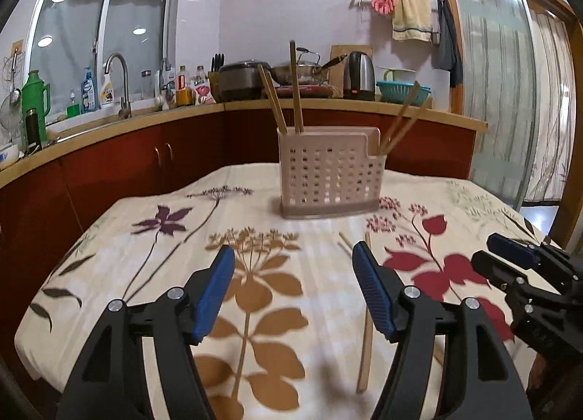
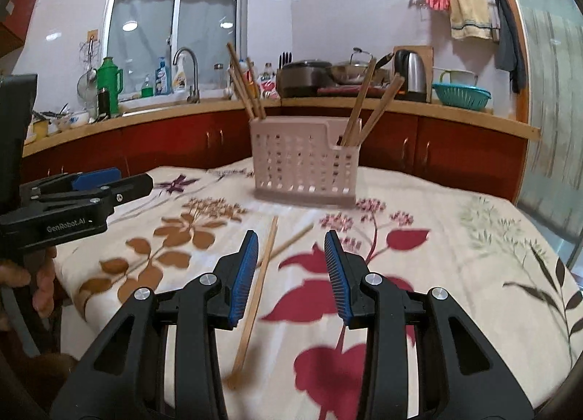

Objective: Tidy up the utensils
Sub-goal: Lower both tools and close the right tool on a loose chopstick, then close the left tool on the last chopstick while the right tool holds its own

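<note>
Pale perforated utensil holder (image 1: 329, 174) stood upright near the far edge of the table (image 1: 120, 234), on a floral tablecloth (image 2: 455, 237). Carried two wooden chopsticks (image 1: 296, 88) in its taller left compartment, as the left wrist view showed it, and two more chopsticks (image 1: 400, 124) leaning rightward out of the lower right compartment. In the right wrist view, left cluster (image 2: 244, 81) read as several sticks, exact count not clear.

Lay flat on the cloth, nearer the front edge: one loose chopstick (image 2: 255, 301), running front to back, and a second loose chopstick (image 2: 291, 241) crossing beneath it at a slant. Both well apart from the holder.

Left gripper (image 1: 293, 259) hovered above the cloth, blue pads parted wide, nothing between them; long loose stick partly hidden behind its right finger. Seen from the side in the other view (image 2: 109, 179).

Right gripper (image 2: 291, 245) also released, jaws parted more narrowly and empty; long stick lay just inside its left pad, above or beside, contact not shown. Seen at the right border of the left wrist view (image 1: 499, 256).

Part of a hand (image 2: 40, 285) gripped the left tool's handle.

Behind the table: kitchen counter (image 1: 328, 104) with faucet (image 1: 122, 84), green thermos (image 1: 34, 99), electric kettle (image 1: 359, 75) and teal colander (image 1: 402, 92).
</note>
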`<state>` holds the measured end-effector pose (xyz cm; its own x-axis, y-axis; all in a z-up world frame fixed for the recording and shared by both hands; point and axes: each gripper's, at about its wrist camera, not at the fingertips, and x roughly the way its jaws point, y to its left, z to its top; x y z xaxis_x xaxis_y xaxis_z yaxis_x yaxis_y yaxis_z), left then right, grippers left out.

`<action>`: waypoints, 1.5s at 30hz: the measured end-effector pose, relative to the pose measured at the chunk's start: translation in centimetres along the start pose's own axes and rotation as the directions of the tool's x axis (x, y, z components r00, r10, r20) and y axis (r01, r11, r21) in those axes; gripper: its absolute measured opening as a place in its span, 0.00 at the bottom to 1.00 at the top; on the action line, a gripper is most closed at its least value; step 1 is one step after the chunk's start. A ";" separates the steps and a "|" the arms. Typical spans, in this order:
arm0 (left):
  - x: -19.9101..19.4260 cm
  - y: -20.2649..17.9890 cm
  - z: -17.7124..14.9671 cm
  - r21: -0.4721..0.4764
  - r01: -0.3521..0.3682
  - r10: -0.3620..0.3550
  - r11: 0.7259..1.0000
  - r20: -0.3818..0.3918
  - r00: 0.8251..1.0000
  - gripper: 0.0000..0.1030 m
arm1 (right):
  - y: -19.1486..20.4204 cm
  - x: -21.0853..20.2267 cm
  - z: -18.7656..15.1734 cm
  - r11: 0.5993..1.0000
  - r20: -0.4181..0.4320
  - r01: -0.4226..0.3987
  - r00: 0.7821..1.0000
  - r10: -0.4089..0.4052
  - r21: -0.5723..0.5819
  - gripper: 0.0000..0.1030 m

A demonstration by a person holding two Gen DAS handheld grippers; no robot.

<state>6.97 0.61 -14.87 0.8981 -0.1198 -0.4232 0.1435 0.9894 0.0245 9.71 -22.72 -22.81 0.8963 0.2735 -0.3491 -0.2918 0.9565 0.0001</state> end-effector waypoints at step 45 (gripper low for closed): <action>3.4 -4.7 -7.3 0.029 0.148 -0.133 0.989 -0.283 0.950 0.17 | -6.2 2.6 -5.8 0.988 -0.212 0.130 0.971 -0.110 0.084 0.07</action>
<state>6.36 -3.86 -23.01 0.7159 -0.2223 -0.6618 0.2865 0.9580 -0.0118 11.92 -28.54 -29.12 0.8318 0.1389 -0.5374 -0.1433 0.9891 0.0338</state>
